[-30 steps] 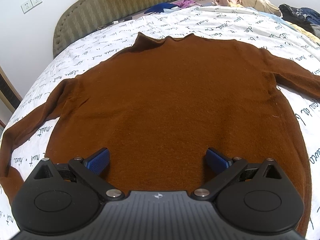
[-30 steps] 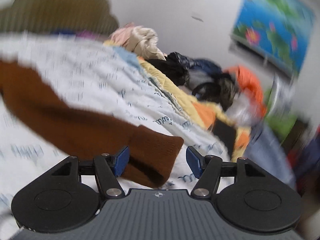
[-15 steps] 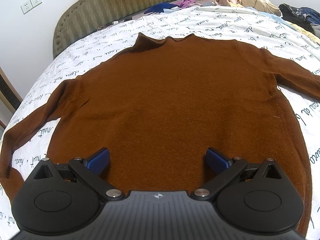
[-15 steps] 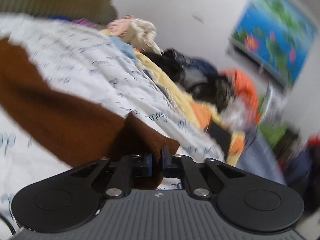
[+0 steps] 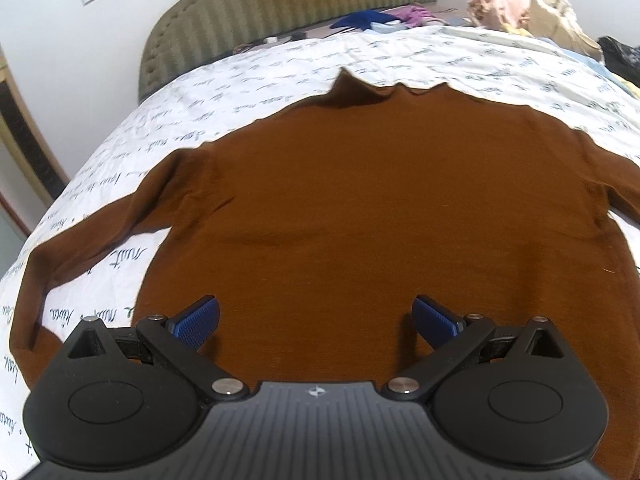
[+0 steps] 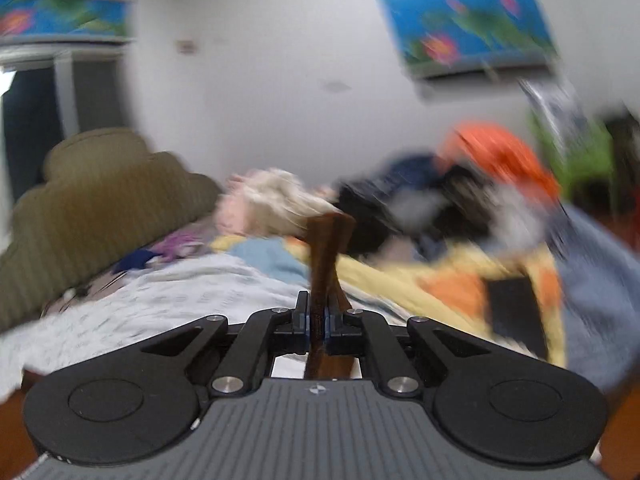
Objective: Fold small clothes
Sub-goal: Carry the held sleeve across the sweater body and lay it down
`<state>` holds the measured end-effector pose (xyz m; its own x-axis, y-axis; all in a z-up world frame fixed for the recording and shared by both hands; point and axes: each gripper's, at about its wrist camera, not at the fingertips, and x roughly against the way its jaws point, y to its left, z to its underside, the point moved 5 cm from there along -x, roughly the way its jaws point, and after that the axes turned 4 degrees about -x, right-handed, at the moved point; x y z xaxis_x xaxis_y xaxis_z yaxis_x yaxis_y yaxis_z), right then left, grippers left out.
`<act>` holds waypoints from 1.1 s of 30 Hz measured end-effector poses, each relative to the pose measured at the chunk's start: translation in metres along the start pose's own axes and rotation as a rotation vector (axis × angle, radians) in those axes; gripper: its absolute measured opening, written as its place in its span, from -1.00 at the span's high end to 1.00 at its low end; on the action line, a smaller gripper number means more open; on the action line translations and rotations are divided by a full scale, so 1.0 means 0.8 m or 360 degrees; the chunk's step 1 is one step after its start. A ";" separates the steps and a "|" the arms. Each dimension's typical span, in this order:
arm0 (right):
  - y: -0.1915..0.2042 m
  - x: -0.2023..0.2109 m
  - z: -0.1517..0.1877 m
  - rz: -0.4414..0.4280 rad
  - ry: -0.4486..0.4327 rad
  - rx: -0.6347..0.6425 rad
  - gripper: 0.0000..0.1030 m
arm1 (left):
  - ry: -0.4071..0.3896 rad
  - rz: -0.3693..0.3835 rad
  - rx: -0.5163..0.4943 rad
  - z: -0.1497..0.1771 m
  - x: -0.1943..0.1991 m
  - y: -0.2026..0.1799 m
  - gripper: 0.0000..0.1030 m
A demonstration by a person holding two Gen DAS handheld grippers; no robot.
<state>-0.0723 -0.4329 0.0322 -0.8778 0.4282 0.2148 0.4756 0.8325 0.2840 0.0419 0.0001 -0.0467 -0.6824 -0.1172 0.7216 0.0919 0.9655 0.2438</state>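
Note:
A brown long-sleeved sweater (image 5: 380, 208) lies flat on the bed, collar toward the headboard, left sleeve (image 5: 80, 240) stretched out to the left. My left gripper (image 5: 316, 320) is open, its blue pads just above the sweater's lower body, holding nothing. My right gripper (image 6: 317, 322) is shut on the cuff of the right sleeve (image 6: 326, 248), which sticks up between the jaws, lifted off the bed. The right wrist view is blurred.
The bed has a white sheet with script print (image 5: 200, 128) and an olive padded headboard (image 5: 280, 12). A pile of loose clothes (image 6: 460, 208) lies along the bed's right side, and some (image 5: 520, 4) at the far right corner. A wall lies behind.
My right gripper closed on the right sleeve cuff and lifted it off the bed, tilting upward. My left gripper stayed open and moved slightly closer over the sweater.

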 end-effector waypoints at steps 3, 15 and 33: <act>0.070 -0.008 0.011 -0.0195 0.0068 0.0105 0.82 | 0.0011 -0.0017 0.0042 0.003 -0.004 0.015 -1.00; 0.257 -0.051 0.084 -0.0512 0.0342 0.0353 0.82 | 0.0048 -0.0059 0.0095 0.016 -0.017 0.047 -1.00; 0.482 -0.072 0.159 -0.0809 0.0466 0.0826 0.82 | -0.0022 0.0032 0.0215 0.030 -0.016 0.081 -1.00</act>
<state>0.1547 -0.0919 0.0106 -0.8954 -0.0998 0.4340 -0.1318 0.9903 -0.0442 0.0390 0.0701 -0.0557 -0.6913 -0.0951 0.7163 0.0081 0.9902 0.1393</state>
